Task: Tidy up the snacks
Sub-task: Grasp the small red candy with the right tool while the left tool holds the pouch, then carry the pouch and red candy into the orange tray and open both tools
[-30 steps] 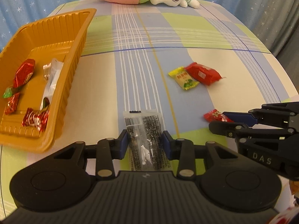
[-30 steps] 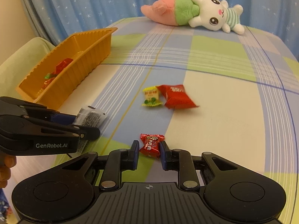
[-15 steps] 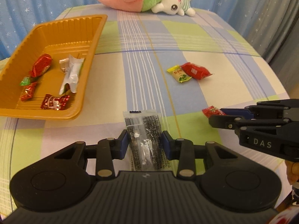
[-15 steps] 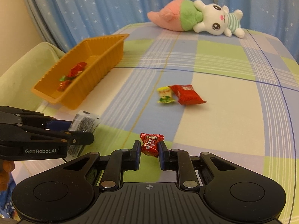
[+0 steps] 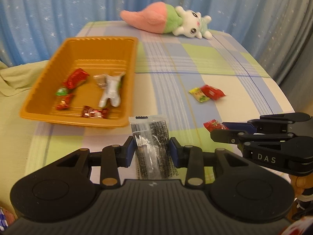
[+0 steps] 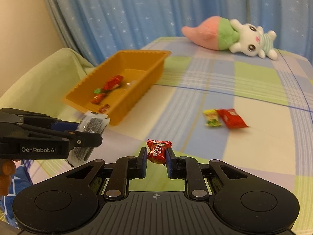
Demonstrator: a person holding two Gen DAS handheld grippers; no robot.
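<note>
Left gripper (image 5: 151, 149) clamps a black-and-clear snack packet (image 5: 150, 146), right gripper (image 6: 156, 157) pinches a red candy (image 6: 158, 151), both lifted near the desk's front edge. Orange tray (image 5: 129, 78) at the left edge holds about 6 snacks. 2 remain mid-desk: yellow-green packet (image 5: 198, 95), red packet (image 5: 213, 92); the path to the tray looks open.

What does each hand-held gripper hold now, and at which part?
The left hand-held gripper holds a clear packet of black seeds by its long side edges. The right hand-held gripper holds a small red wrapped candy across its middle.
</note>
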